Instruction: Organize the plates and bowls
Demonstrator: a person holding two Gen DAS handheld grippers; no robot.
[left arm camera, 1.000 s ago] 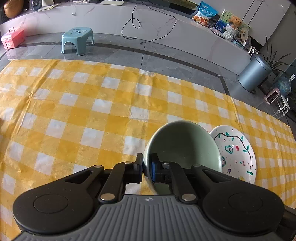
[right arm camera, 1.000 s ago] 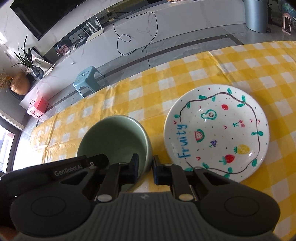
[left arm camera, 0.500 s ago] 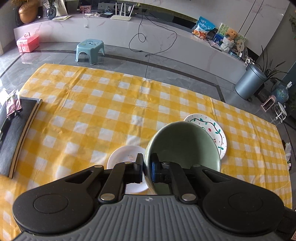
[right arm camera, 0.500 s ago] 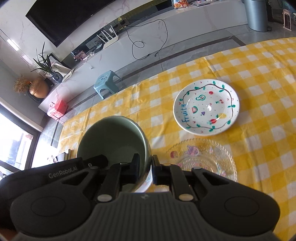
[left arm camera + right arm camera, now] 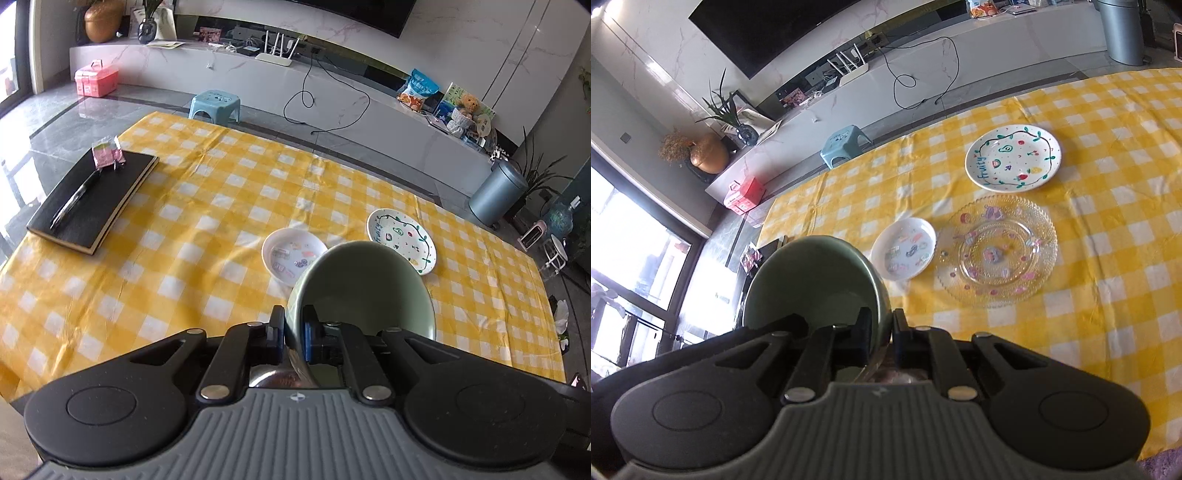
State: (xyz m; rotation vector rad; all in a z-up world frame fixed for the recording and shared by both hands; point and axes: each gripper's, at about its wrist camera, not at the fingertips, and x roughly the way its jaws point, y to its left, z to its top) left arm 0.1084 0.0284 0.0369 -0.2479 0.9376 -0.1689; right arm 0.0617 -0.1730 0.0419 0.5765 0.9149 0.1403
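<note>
You have both tongs, left (image 5: 293,334) and right (image 5: 882,332), clamped on opposite rims of the green bowl (image 5: 364,291), holding it above the near tabletop (image 5: 177,229), presumably to steady it.

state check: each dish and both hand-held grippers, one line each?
green bowl: lifted, tilted, gripped at both rims
left hand-held gripper: shut on bowl rim
right hand-held gripper: shut on bowl rim
fruit plate: flat on table
small white plate: flat on table
glass plate: flat on table
</note>
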